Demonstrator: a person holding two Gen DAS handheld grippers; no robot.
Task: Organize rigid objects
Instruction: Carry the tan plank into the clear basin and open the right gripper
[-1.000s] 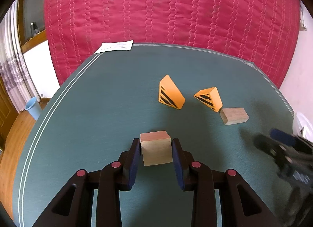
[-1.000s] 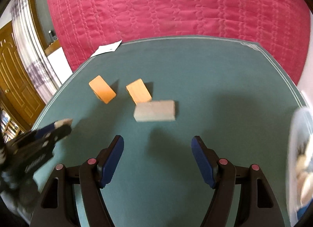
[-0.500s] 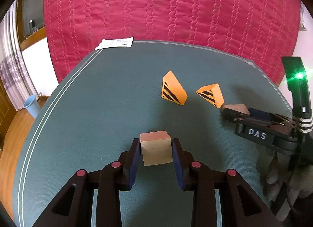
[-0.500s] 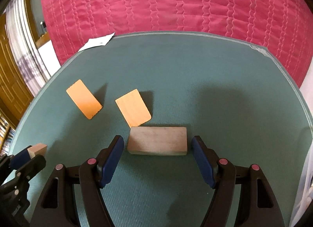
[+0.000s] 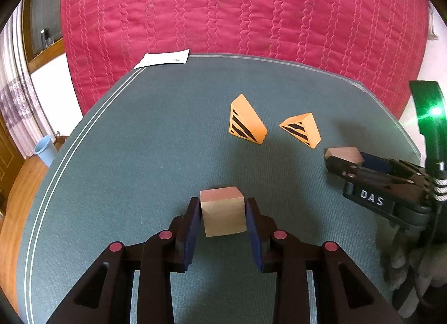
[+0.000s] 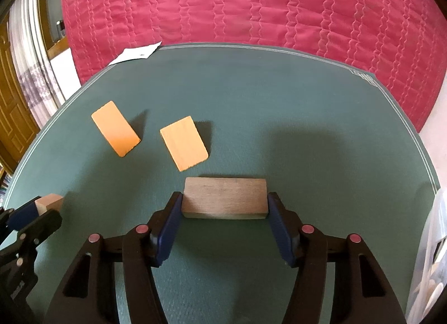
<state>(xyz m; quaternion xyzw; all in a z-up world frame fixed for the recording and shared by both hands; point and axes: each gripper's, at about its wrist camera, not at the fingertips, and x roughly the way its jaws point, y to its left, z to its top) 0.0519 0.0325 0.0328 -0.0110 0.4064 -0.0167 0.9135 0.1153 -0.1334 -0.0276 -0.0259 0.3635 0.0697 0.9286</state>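
Observation:
A pale wooden cube (image 5: 223,212) sits between the pads of my left gripper (image 5: 223,206), which is shut on it just above the green table mat (image 5: 134,162). My right gripper (image 6: 225,201) straddles a flat brown wooden block (image 6: 225,197) lying on the mat. Its jaws are closing and both blue pads touch the block's short ends. Two orange wedges with black stripes (image 5: 247,124) (image 5: 303,128) lie beyond. In the right wrist view they show plain orange faces (image 6: 115,128) (image 6: 184,142), and the cube (image 6: 51,201) shows at the left edge.
A white paper (image 5: 163,59) lies at the mat's far edge against a red quilt (image 5: 237,11). A blue bin (image 5: 44,149) stands on the floor at the left. A white plastic container (image 6: 430,254) is at the right edge of the right wrist view.
My right gripper moved forward to the flat brown block and its jaws narrowed onto the block's ends. The left gripper and its cube stayed put.

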